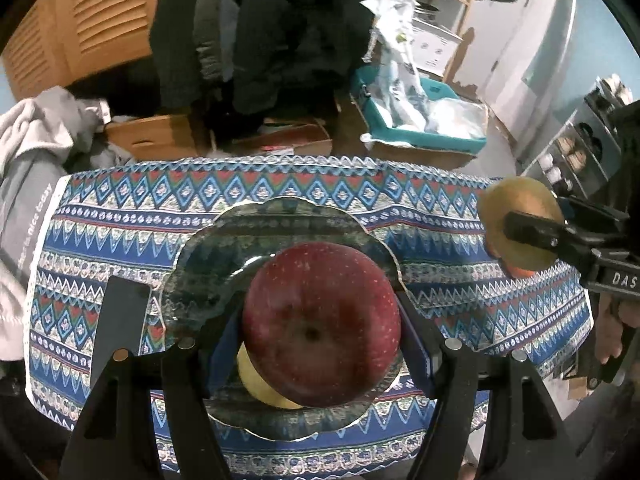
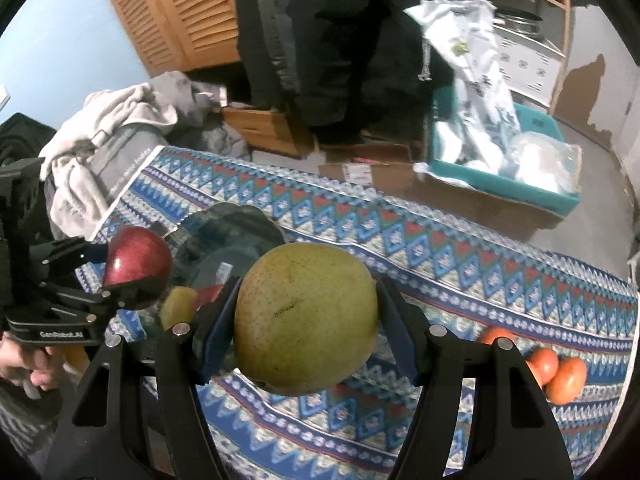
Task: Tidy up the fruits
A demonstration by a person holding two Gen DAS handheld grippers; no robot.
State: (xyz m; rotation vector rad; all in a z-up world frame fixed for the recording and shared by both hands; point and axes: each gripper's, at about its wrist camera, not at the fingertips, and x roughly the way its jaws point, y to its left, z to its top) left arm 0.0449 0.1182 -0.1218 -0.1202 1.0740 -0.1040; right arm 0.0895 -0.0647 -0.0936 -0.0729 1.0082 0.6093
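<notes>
My left gripper (image 1: 320, 332) is shut on a dark red apple (image 1: 320, 332) and holds it just above a scalloped glass plate (image 1: 208, 264). A yellow fruit (image 1: 256, 384) lies on the plate under the apple. My right gripper (image 2: 306, 320) is shut on a green-yellow pear (image 2: 306, 320), held above the cloth to the right of the plate. In the right wrist view the apple (image 2: 136, 268), the left gripper, the plate (image 2: 236, 232) and the yellow fruit (image 2: 178, 306) show at the left. In the left wrist view the pear (image 1: 520, 224) shows at the right.
A patterned blue tablecloth (image 1: 280, 188) covers the table. Three orange fruits (image 2: 556, 368) lie on the cloth at the right. A grey garment (image 1: 36, 152) is piled at the left edge. Cardboard boxes (image 1: 152, 136) and a teal bin (image 1: 420, 120) stand behind the table.
</notes>
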